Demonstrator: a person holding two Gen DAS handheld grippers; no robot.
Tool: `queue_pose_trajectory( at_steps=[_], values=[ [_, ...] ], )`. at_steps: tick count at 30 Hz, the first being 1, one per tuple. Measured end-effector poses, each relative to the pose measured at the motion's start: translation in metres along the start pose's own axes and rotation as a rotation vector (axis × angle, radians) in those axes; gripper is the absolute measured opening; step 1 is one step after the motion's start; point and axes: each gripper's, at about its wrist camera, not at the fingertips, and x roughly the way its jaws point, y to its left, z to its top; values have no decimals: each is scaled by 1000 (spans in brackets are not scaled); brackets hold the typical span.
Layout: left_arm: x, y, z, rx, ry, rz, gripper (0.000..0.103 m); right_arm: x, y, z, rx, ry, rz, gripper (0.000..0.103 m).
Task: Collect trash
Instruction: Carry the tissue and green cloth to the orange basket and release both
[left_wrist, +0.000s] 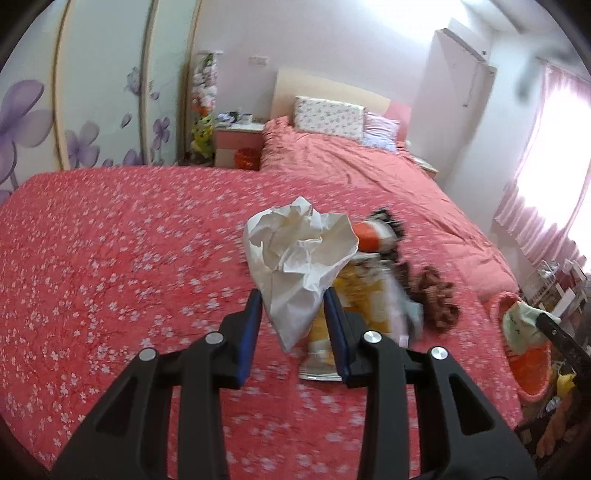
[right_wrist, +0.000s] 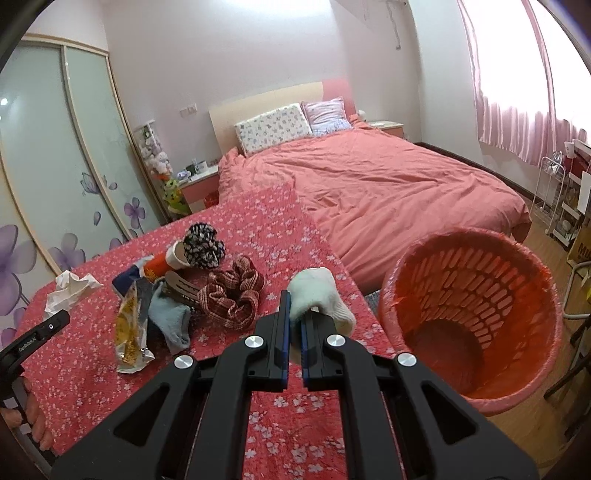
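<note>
my right gripper (right_wrist: 293, 325) is clamped on a pale sock (right_wrist: 319, 295), held just left of the orange bin (right_wrist: 472, 321), which looks empty so far. my left gripper (left_wrist: 295, 310) pinches a crumpled white paper (left_wrist: 299, 251) above the flowered cloth (left_wrist: 110, 258). nothing binned yet, i'd say. left on the cloth farther out: yellow snack wrapper (right_wrist: 129, 328), blue sock (right_wrist: 171, 321), two scrunchies, orange tube.
</note>
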Motion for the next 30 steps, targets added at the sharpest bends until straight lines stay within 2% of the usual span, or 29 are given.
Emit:
queue_pose_trajectory(
  at_steps=[6, 12, 22, 30],
  values=[
    [-18, -55, 2, 63, -14, -99, 35, -21, -20, 7, 31, -37, 5, 5],
    [-17, -114, -2, 112, 0, -204, 35, -37, -49, 14, 83, -68, -10, 5],
    [8, -222, -29, 212, 77, -385, 35, -38, -100, 19, 170, -88, -51, 5],
    [45, -293, -51, 277, 149, -476, 35, -25, -135, 19, 229, -80, -63, 5]
  ],
)
